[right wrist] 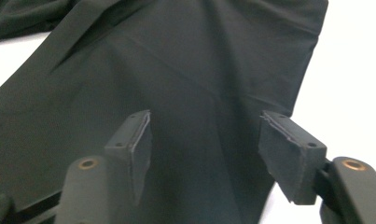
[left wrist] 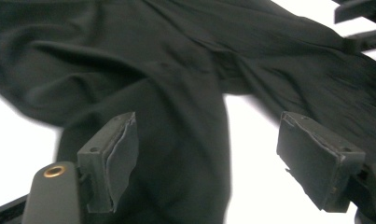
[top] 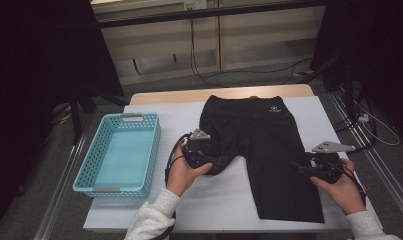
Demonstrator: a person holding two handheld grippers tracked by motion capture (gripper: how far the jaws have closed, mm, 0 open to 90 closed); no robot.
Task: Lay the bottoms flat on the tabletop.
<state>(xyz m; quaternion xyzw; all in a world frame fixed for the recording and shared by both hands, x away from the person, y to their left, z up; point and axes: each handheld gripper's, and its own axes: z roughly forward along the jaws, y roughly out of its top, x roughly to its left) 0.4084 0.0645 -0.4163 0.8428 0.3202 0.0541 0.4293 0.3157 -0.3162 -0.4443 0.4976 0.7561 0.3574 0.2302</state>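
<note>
Black shorts (top: pixel 261 145) lie on the white table cover (top: pixel 214 195), waistband at the far side. One leg is bunched up under my left gripper (top: pixel 216 162); the other leg lies flat toward the near edge. My left gripper (left wrist: pixel 206 154) is open, its jaws straddling crumpled black fabric (left wrist: pixel 176 93) without closing on it. At the right edge of the long leg, my right gripper (top: pixel 303 167) is also open. In the right gripper view its jaws (right wrist: pixel 204 149) stand wide over the flat leg (right wrist: pixel 176 70), near the hem.
A light blue plastic basket (top: pixel 86 177) stands at the table's left side. Bare white cover (top: pixel 214 195) lies between the hands at the near edge. Black curtains, cables and a metal rail (top: pixel 384 170) surround the table.
</note>
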